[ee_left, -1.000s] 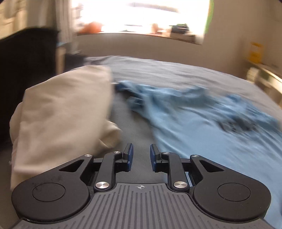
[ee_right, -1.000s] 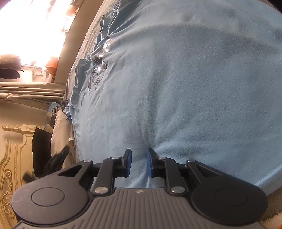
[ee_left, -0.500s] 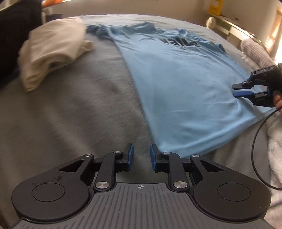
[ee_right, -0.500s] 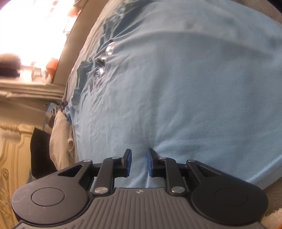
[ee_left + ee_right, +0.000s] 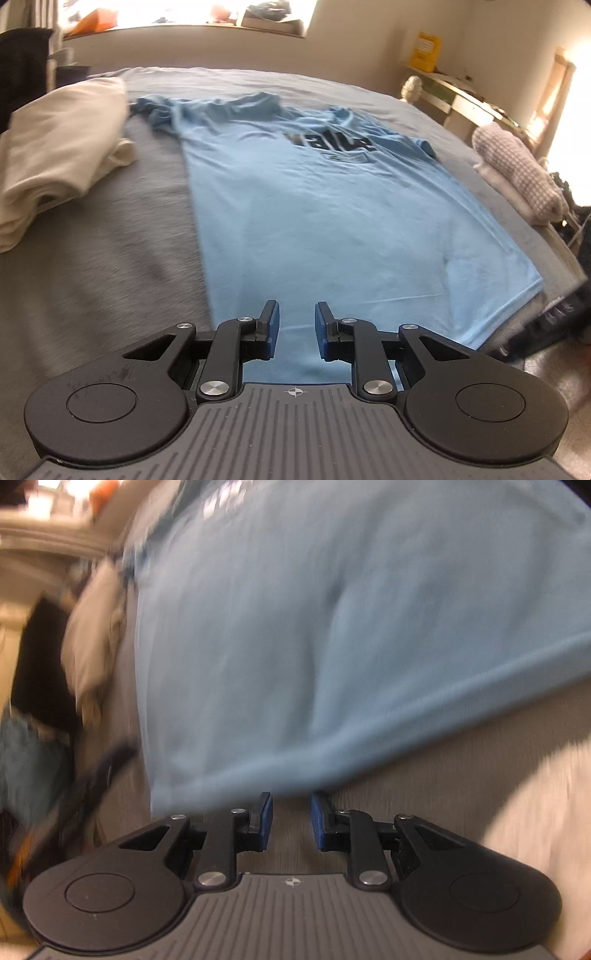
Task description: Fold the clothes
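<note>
A light blue T-shirt (image 5: 332, 206) with dark lettering lies spread flat on the grey bed (image 5: 92, 266), collar far from me, hem near me. My left gripper (image 5: 296, 321) is open and empty, hovering over the shirt's near hem. In the blurred right wrist view the same shirt (image 5: 332, 627) fills the upper frame. My right gripper (image 5: 291, 808) is open and empty, just off the shirt's hem, over the grey cover. The right gripper shows as a dark blur at the right edge of the left wrist view (image 5: 557, 317).
A folded cream garment (image 5: 59, 147) lies on the bed left of the shirt. A checkered bundle (image 5: 517, 170) sits at the bed's right edge. A wooden bed frame (image 5: 461, 99) and a window sill stand behind. Dark clothes lie at the far left (image 5: 40, 672).
The left gripper swung from the cream garment over to the shirt's near hem. The right gripper let go of the shirt and pulled back off its hem.
</note>
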Available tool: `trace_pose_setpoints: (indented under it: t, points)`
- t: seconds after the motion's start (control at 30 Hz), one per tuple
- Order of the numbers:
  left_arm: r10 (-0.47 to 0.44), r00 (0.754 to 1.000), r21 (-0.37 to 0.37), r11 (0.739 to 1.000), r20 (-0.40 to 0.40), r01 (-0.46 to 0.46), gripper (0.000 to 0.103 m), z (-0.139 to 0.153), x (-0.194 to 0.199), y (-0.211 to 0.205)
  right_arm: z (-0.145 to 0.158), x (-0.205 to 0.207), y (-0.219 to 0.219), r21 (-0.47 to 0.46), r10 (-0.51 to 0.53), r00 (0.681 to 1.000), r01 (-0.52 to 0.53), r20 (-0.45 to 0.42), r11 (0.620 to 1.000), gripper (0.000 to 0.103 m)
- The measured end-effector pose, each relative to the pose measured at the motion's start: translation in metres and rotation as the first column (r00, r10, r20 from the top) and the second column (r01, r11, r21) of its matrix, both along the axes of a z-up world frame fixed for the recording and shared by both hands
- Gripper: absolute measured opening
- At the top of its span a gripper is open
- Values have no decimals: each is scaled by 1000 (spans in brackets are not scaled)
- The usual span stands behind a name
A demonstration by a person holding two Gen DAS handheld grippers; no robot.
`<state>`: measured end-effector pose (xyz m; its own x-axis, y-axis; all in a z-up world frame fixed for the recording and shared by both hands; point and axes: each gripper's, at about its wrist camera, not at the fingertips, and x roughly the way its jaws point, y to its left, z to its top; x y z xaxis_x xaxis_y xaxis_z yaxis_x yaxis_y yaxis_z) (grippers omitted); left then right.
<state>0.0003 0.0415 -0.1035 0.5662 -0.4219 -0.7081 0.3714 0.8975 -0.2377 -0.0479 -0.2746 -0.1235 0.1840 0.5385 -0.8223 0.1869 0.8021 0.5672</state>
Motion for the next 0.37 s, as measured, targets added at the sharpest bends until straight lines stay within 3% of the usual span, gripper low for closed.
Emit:
trace_pose_setpoints:
  t: [0.13,0.2,0.3,0.37]
  points:
    - [-25,999,-10,1000,-19,25,22,-10,5,-10,24,33,-11,-7,-78,989,79,125,997,24]
    - [-38,999,-15,999,-29,37,22,-15,7,-15,23,60,-19,-24,-94,984,98,150,995,23]
    - [-57,997,-23,998,-43,56,22,-22,11,-22,11,81,-43,-169,-89,990,108,113,980,23]
    - [-70,996,-28,997,-53,68,23,-27,13,-27,3,75,-80,-162,-137,989,145,60,976,18]
